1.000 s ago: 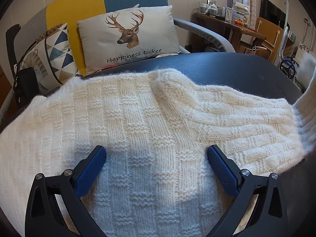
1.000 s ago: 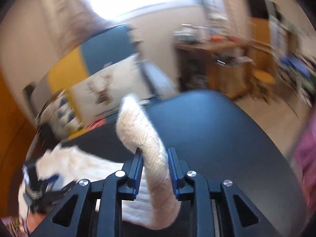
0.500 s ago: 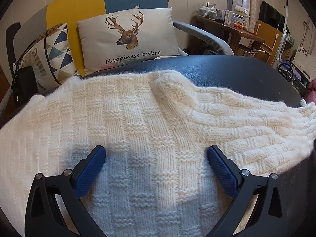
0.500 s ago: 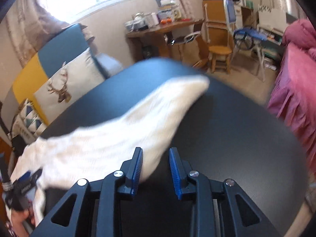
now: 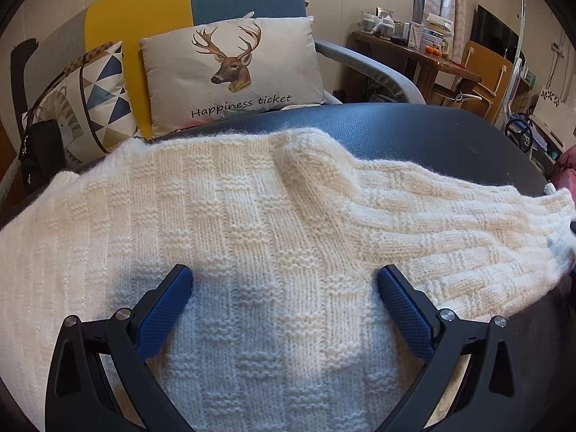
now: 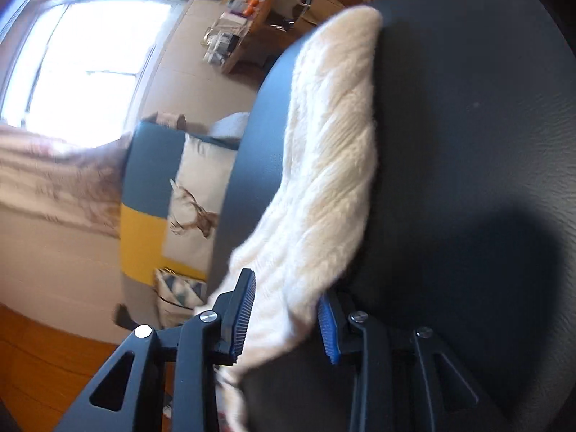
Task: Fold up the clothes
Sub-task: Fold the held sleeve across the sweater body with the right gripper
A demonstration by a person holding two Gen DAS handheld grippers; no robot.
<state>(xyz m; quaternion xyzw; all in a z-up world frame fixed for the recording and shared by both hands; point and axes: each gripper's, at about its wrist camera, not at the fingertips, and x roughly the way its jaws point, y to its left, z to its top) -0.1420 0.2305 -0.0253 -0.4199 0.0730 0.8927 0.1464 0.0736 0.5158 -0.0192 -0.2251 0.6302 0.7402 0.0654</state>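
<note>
A cream knitted sweater (image 5: 252, 216) lies spread on a dark round table (image 5: 414, 133). My left gripper (image 5: 284, 277) hovers over the sweater's body, open wide, with nothing pinched between its blue pads. The sweater's sleeve (image 5: 450, 223) stretches out to the right across the table. In the right wrist view, which is rolled on its side, the sleeve (image 6: 331, 144) runs along the table (image 6: 468, 144), and its cuff end sits between the jaws of my right gripper (image 6: 286, 288). Those jaws are opening, and a dark gap shows beside one pad.
Behind the table stands a yellow and blue armchair with a deer cushion (image 5: 234, 72) and a triangle-patterned cushion (image 5: 97, 97). A black bag (image 5: 39, 151) hangs at the left. A cluttered wooden desk (image 5: 414, 50) and a chair stand at the back right.
The right gripper has come down and rolled over. The sleeve, held upright before, now lies stretched flat on the table, and the right jaws stand wider. The left gripper has not moved.
</note>
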